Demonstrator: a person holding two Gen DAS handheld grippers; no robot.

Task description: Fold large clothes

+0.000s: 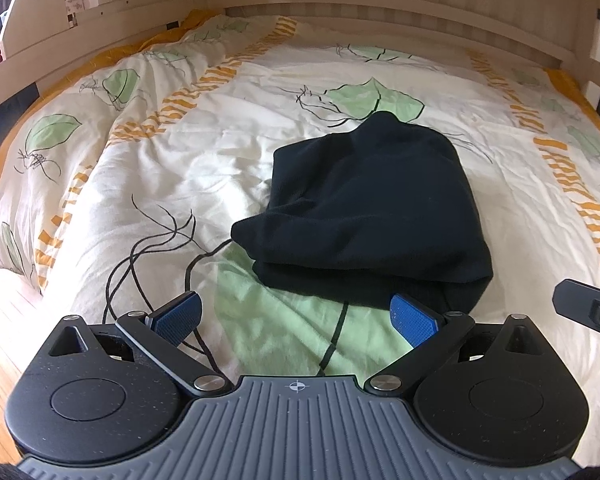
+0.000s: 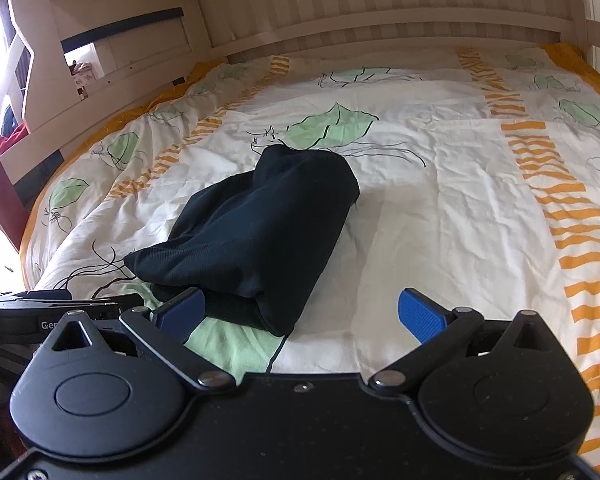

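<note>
1. Leaf-print duvet (image 1: 228,128) covers the bed, headboard (image 1: 380,12) at twelve o'clock.
2. Left gripper (image 1: 296,316) hangs spread wide, holding nothing.
3. Black garment (image 1: 364,208) lies folded at one o'clock, apparently finished.
4. Right gripper (image 2: 300,312), likewise released; next, probably just tidying edges.

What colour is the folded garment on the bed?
Black; the folded garment shows best in the left wrist view.

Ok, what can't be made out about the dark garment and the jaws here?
- Dark garment: its type; both views show only a folded bundle, inner layers hidden by its top layer.
- Its near edge, left wrist view: partly behind a blue pad.
- Right gripper: only a sliver in the left wrist view, cut by the frame edge.
- Left gripper: mostly cut off in the right wrist view.
</note>
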